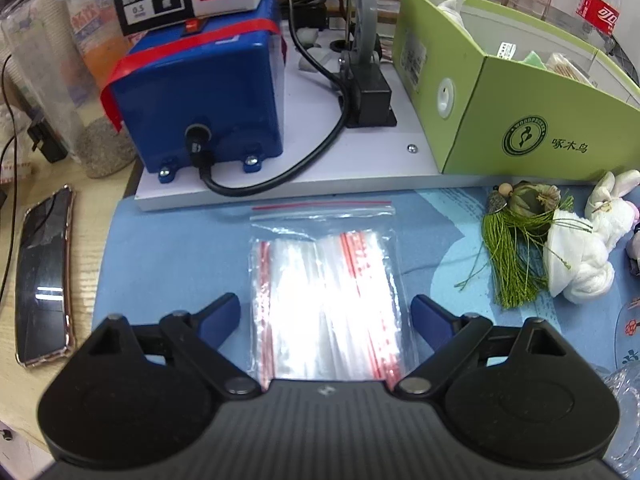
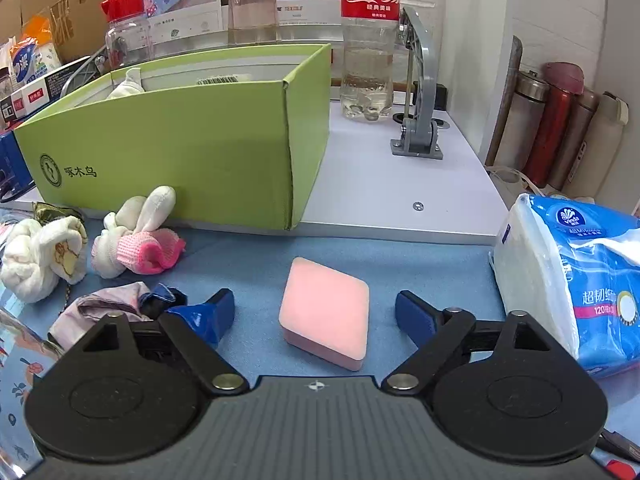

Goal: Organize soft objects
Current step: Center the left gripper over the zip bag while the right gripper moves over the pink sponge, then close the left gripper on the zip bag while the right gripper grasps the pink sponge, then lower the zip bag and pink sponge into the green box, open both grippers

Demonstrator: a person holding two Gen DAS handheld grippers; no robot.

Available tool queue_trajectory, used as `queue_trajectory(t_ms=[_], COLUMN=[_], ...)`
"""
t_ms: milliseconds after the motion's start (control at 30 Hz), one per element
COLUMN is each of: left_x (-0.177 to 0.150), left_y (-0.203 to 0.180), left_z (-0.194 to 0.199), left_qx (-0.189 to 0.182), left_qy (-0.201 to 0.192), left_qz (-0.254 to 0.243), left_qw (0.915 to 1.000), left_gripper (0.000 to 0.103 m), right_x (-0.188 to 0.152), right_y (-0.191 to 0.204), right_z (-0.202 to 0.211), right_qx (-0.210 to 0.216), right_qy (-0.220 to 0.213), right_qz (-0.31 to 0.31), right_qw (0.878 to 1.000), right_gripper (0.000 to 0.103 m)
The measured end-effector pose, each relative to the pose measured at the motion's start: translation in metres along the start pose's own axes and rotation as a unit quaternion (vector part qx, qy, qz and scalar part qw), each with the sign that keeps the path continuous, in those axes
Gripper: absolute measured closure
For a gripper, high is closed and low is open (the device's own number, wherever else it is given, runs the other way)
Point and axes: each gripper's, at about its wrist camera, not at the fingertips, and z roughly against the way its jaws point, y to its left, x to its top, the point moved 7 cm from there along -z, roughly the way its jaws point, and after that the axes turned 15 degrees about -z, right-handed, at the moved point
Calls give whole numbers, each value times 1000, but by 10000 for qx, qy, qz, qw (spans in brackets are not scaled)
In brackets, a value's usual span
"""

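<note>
A clear pack of zip bags [image 1: 324, 292] with red strips lies flat on the blue mat. My left gripper [image 1: 326, 312] stands open, its blue fingers either side of the pack. A pink sponge block [image 2: 325, 312] lies on the mat between the blue fingers of my open right gripper [image 2: 316, 312], not touching them. The green box [image 2: 180, 152] stands behind on a white base, with soft items inside. A white knotted towel [image 2: 36, 258], a plush rabbit in a pink sweater [image 2: 136, 236] and a green tassel charm [image 1: 516, 240] lie in front of the box.
A blue machine [image 1: 200, 92] with a black cable sits on the white base [image 2: 400, 184]. A phone [image 1: 44, 276] lies left of the mat. A tissue pack [image 2: 572, 276] stands right of the sponge. A cola bottle [image 2: 370, 40], a grey lever stand [image 2: 418, 92] and flasks [image 2: 560, 128] are behind.
</note>
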Motion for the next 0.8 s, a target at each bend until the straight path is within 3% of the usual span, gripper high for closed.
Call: queue_trajectory(t_ms=[67,100,167,333,500,633,800], left_x=[-2,-2,-5,-8,12,49,117], left_y=[2,4,7,17,19,11,-11], left_z=[10,14,21,52,86,107,116], left_qx=[-109,-161,-453,-373,-355,-406,-577], left_qy=[-116,-111,-118,-311,-675,-999,-1376], left_qz=[75,134,298,362,236,66,-181], left_qw=[9998,9997,9985,9982,9968,9941,9886], left_gripper=[53,55,70,72,72,72,72], right_x=[0,1,0,2,20,47,103], right_y=[2,1,-2,-2,11,28,63], right_z=[5,9,14,52,87,101,84], right_qx=[109,239,415,685,904,1169,1305], right_qy=[-34,24,105,-203,-605,-891,-1124], right_qz=[-61,-193,-405,-546,-439,-351,-10], right_qw=[9999,9995,9983,9959,9931,9885,9850], right_gripper=[67,81,82,82,81,81,80])
